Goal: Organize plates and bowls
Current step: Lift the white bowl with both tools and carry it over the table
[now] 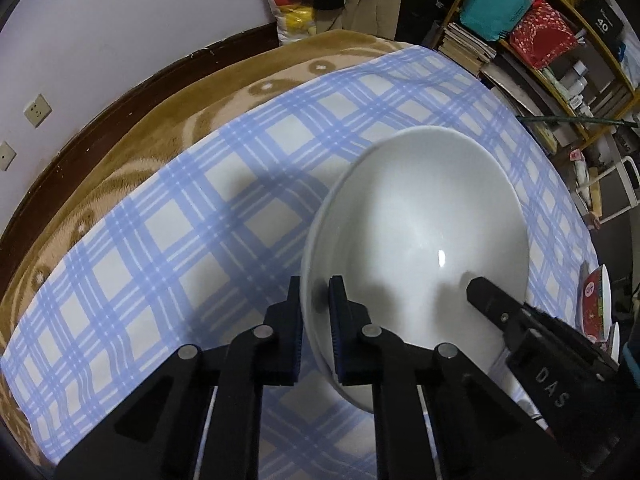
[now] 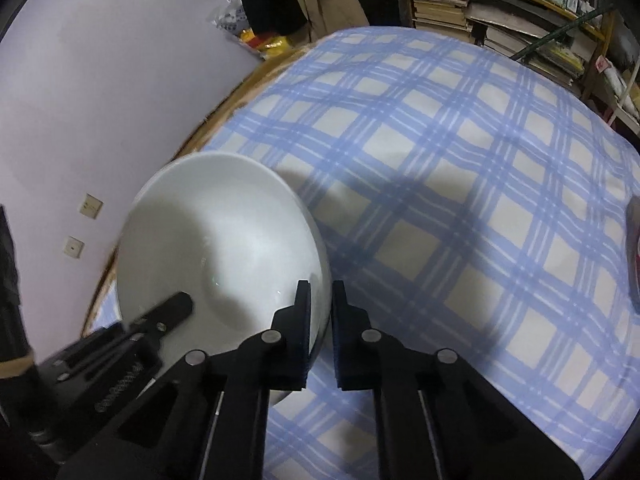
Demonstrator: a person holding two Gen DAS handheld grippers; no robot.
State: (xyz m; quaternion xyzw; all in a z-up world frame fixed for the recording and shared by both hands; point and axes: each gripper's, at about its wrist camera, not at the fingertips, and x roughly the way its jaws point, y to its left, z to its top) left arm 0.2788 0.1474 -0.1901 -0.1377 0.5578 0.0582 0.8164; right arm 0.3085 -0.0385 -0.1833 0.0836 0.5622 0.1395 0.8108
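A large white bowl (image 1: 416,224) is held up above the blue checked tablecloth (image 1: 180,208). My left gripper (image 1: 315,300) is shut on its left rim, one finger outside and one inside. My right gripper (image 2: 322,304) is shut on the opposite rim of the same bowl (image 2: 216,240). Each gripper shows in the other's view, the right one (image 1: 484,292) at the bowl's near right and the left one (image 2: 176,308) at its near left.
A red patterned dish (image 1: 596,296) lies at the right edge of the tablecloth, and a dark object (image 2: 634,256) sits at the cloth's right edge. A brown blanket (image 1: 120,152) lies under the cloth. Shelves with books and boxes (image 1: 532,32) stand behind. A wall is at left.
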